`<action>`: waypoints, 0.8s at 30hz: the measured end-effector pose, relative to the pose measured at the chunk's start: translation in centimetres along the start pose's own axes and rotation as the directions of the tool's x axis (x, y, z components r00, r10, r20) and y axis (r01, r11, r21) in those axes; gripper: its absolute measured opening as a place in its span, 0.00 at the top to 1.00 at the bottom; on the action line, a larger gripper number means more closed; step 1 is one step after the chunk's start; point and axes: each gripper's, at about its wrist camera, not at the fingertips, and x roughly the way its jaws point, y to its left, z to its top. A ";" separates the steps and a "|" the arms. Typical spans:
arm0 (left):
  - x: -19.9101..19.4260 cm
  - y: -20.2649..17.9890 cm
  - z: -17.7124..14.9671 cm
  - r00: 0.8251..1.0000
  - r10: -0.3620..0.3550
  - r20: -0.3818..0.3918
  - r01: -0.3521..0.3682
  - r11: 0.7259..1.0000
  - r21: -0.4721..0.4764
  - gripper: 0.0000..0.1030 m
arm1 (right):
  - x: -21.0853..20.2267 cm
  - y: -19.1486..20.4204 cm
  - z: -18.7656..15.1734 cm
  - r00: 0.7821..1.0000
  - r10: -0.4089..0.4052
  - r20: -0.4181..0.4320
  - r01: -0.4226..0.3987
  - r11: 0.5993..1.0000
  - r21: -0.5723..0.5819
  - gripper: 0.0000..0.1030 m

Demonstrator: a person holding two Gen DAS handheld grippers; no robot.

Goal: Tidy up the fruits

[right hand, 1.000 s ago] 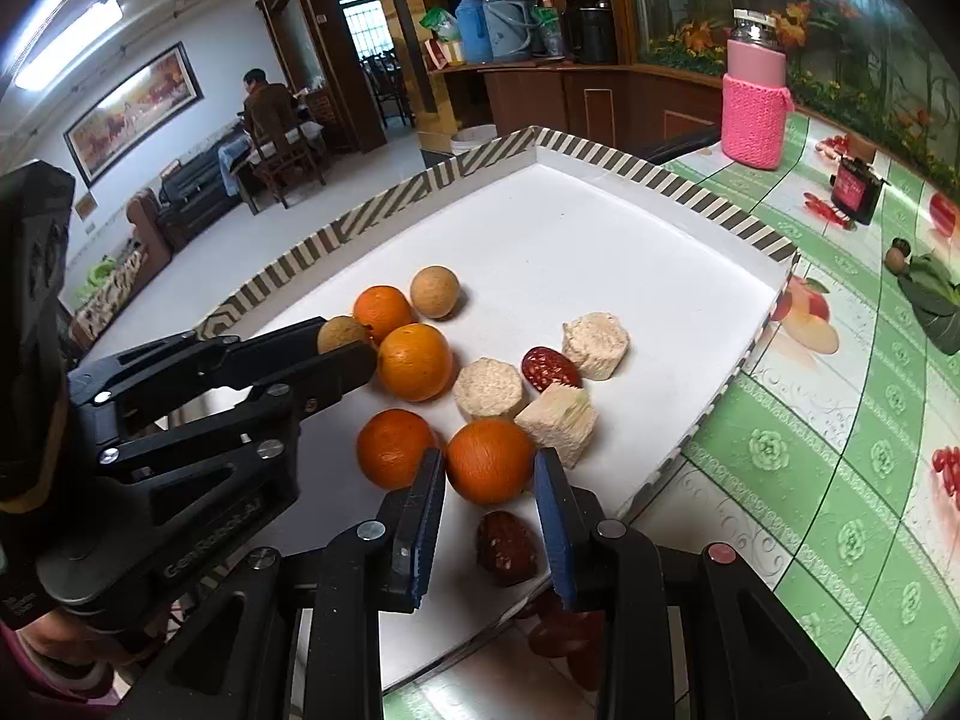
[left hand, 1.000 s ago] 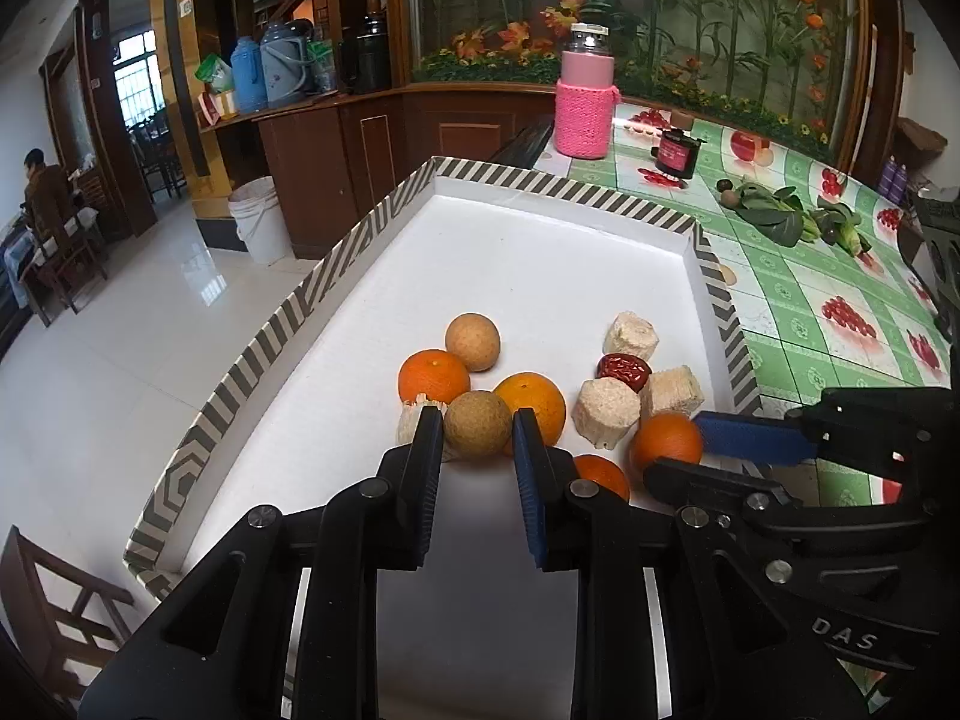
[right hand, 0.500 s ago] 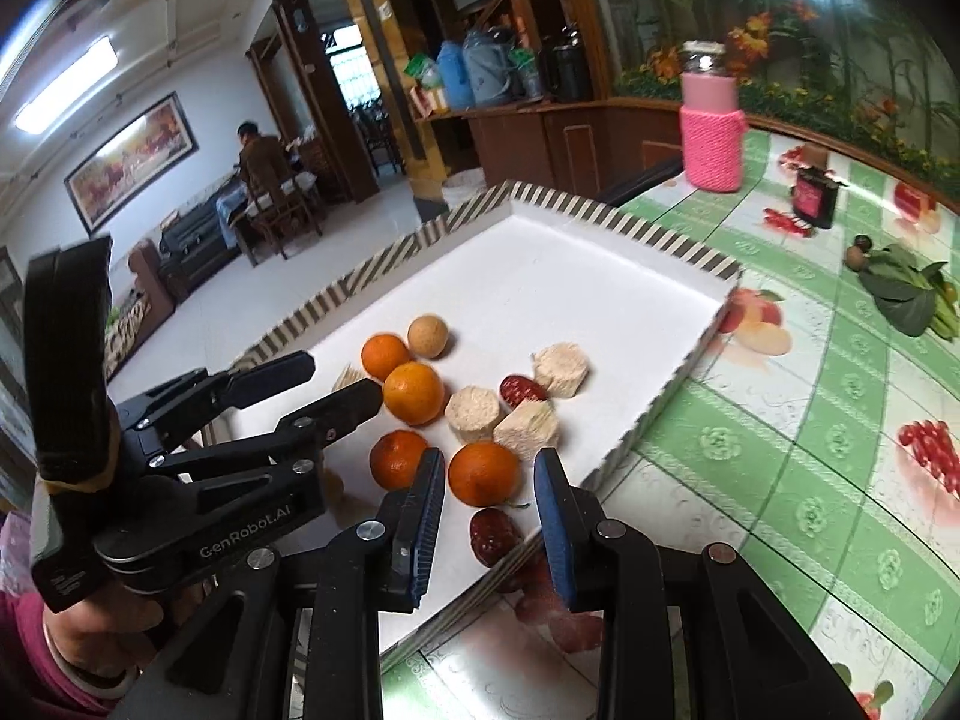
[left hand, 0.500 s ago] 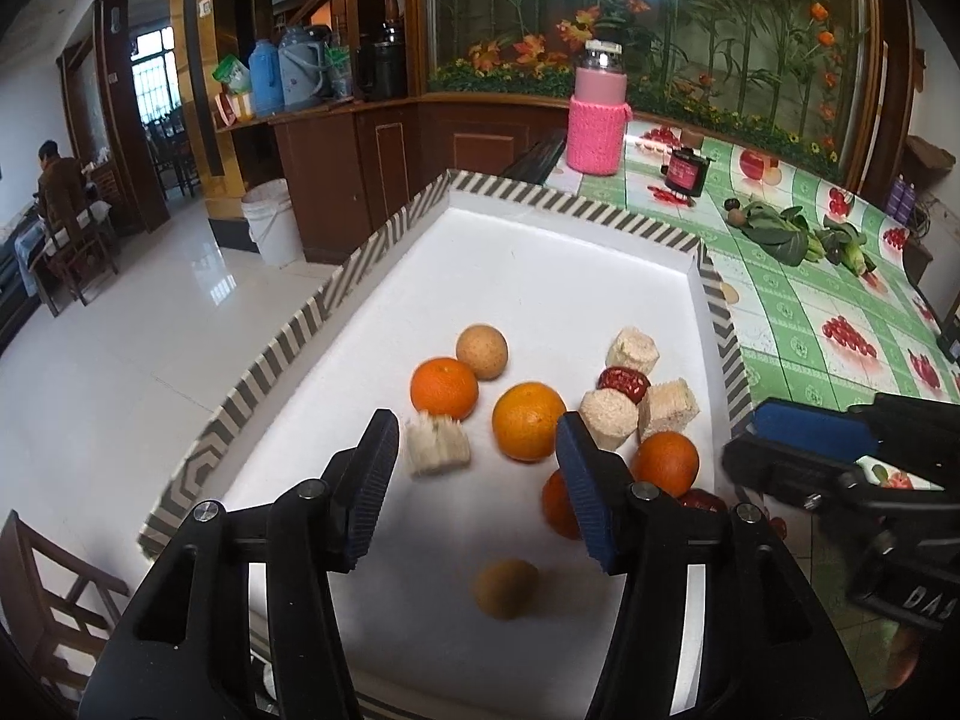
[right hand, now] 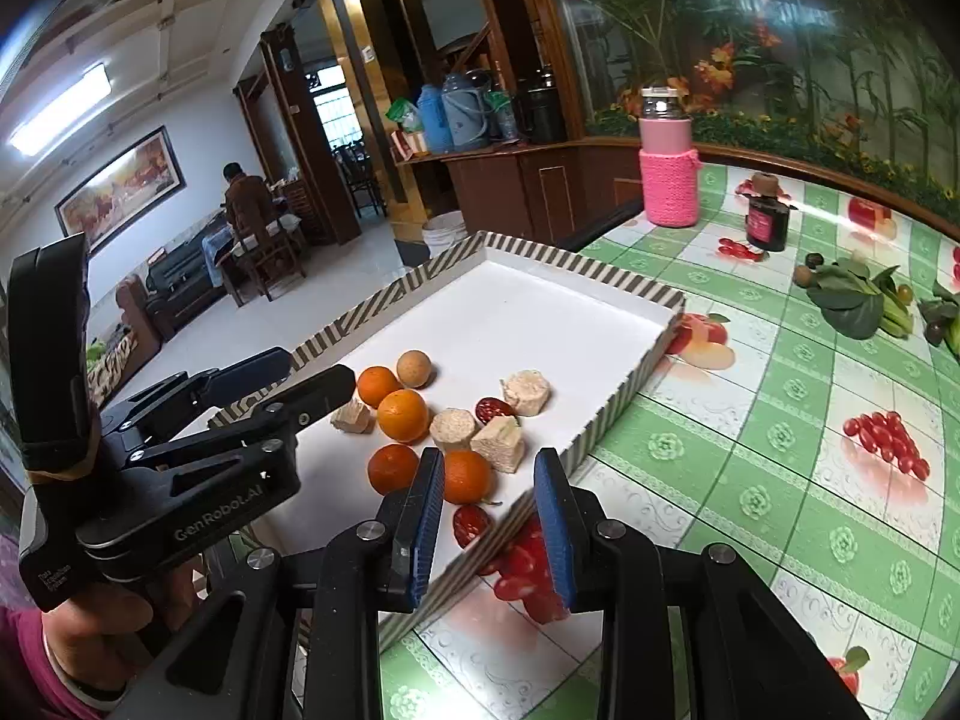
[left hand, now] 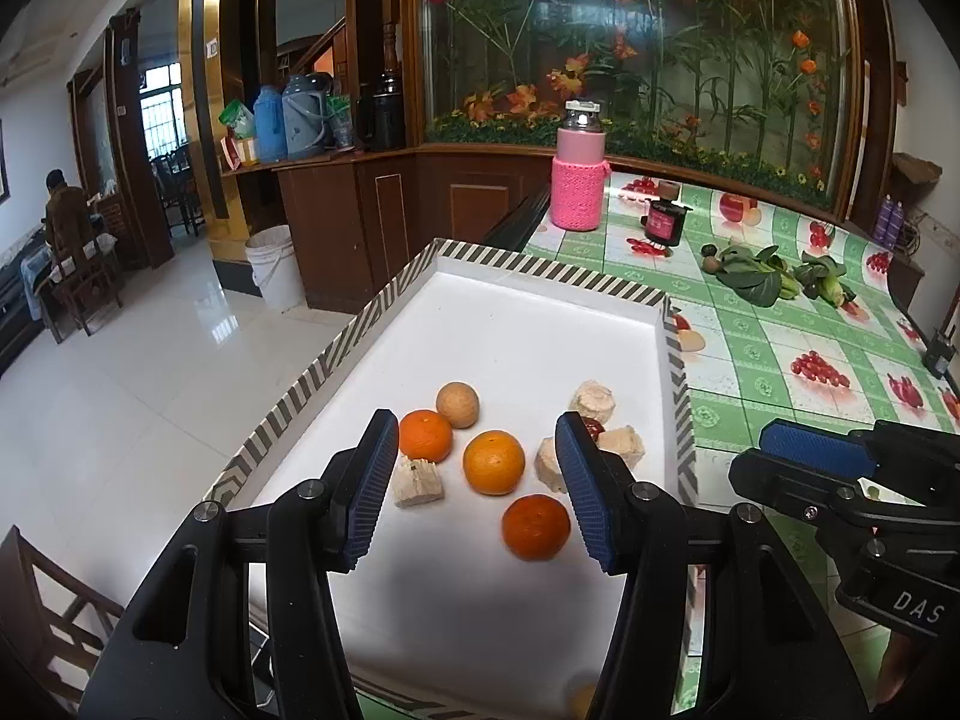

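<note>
Fruit sits grouped in the white tray (left hand: 420,276) w/ the striped rim, on the green fruit-print tablecloth (right hand: 780,432): 4 oranges, e.g. one (left hand: 494,462) between my left pads, a tan round fruit (left hand: 457,404) behind them, pale cut chunks (right hand: 497,443) and a red date (right hand: 491,409). 1 sec ago my left gripper (left hand: 480,498) was clamped on a second tan fruit; since then the jaws have sprung apart, the fruit dropped to the tray's near end, and now only a blurred tan patch (left hand: 581,697) shows at the bottom edge. Left jaws now stand moderately wide, nothing gripped. My right gripper (right hand: 489,525) has pulled back from an orange (right hand: 465,476) it straddled; jaws narrow, empty, hanging over the tray's edge. Readable: "GenRobot.AI" on the left gripper's body in the right view, "DAS" on the right gripper's body in the left view.
</note>
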 end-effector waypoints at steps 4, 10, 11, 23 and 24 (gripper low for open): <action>-0.4 -0.3 0.0 1.000 -0.012 0.007 0.012 1.000 0.002 0.47 | -0.4 -0.4 -0.3 1.000 -0.007 0.002 0.007 1.000 0.010 0.71; -0.9 -0.8 0.0 1.000 -0.005 0.015 0.005 1.000 0.018 0.47 | -0.9 -0.4 -0.5 1.000 -0.006 0.010 0.006 1.000 0.009 0.71; -0.9 -0.9 0.0 1.000 -0.003 0.015 0.003 1.000 0.020 0.47 | -0.9 -0.4 -0.5 1.000 -0.005 0.010 0.005 1.000 0.011 0.71; -1.2 -2.0 -0.4 0.999 0.030 0.036 -0.032 0.997 0.067 0.47 | -0.7 -0.6 -0.7 1.000 -0.016 -0.001 0.016 1.000 0.011 0.71; -1.2 -2.0 -0.4 0.999 0.028 0.036 -0.030 0.997 0.065 0.47 | -0.7 -0.6 -0.7 1.000 -0.016 -0.001 0.016 1.000 0.010 0.71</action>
